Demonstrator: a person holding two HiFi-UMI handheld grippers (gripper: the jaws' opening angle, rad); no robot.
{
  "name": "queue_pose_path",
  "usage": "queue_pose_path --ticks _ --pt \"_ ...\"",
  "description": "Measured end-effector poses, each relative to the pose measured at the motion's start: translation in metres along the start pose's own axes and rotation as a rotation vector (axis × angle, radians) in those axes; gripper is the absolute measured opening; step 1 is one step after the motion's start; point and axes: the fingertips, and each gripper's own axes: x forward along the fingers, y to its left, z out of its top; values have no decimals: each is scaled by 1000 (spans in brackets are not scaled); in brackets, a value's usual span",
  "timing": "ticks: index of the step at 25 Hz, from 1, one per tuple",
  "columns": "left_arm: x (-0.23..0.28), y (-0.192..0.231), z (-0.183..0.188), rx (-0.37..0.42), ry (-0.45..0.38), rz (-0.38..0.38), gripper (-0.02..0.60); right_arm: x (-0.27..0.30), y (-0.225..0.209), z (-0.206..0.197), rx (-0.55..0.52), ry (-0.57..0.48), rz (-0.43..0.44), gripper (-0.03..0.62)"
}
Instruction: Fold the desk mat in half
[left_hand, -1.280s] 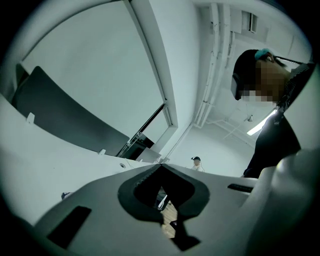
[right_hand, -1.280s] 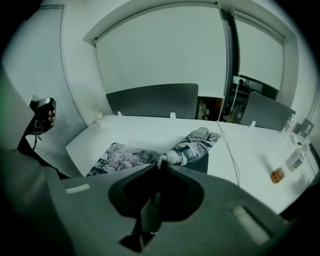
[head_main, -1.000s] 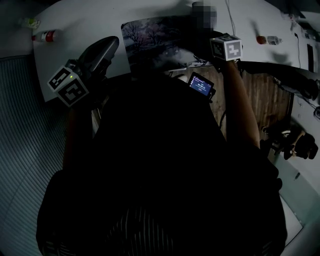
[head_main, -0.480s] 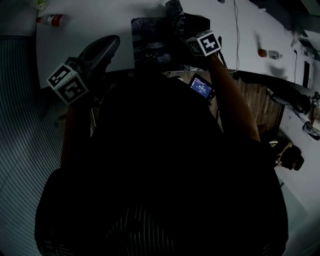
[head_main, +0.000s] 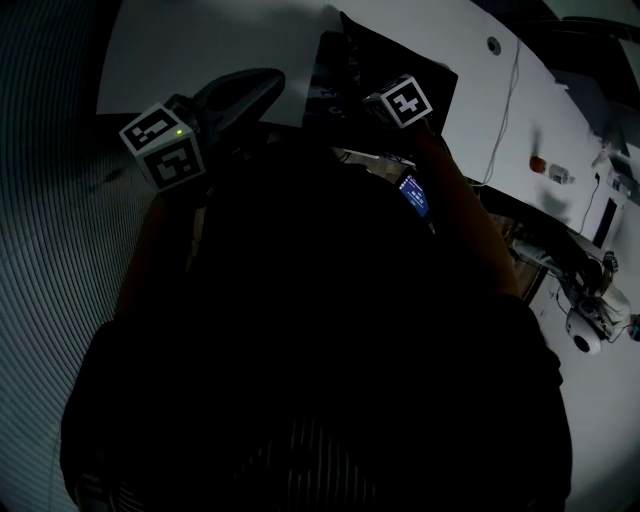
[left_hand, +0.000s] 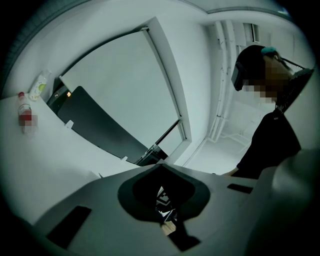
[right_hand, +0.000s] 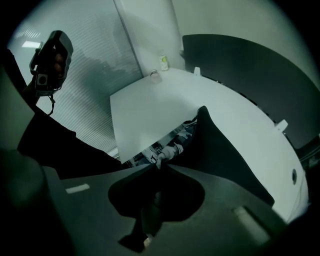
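Jaws of the right gripper come first, drawn nearly together and clenched on the desk mat; we see its edge pinched right at their tips, the printed face toward the camera and the dark underside rising as a peaked flap just beyond; this gripper tilts steeply down at the white table; in the head view its marker cube sits over the mat, which lies by the table's near edge with its black backing showing to the right of a printed strip; the left gripper also has its jaws together, and we find nothing caught between them; it points level, to the left of the mat and not gripping it; through the hollow behind its tips we make out only a patterned scrap that we cannot name; farther along the tabletop a red-labelled bottle and a small pale bottle stand near the far corner, just beside a dark partition panel; a person in dark clothes fills the right edge of the left gripper view
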Motion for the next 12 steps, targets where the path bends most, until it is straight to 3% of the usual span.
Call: queue_pose_path --ticks 3,5,7,10,12 --pt "10 -13 1 23 15 -16 9 10 11 2 -6 21 31 37" --pt "12 -18 2 25 15 -25 9 14 19 9 34 -2 71 109" --pt "13 -17 -1 20 18 -38 9 14 26 27 104 -90 143 152" --pt "17 -13 -6 19 33 -63 9 -7 34 61 175 -258 249 150" --pt "19 -13 -7 31 50 -68 9 -37 40 82 162 -358 285 132"
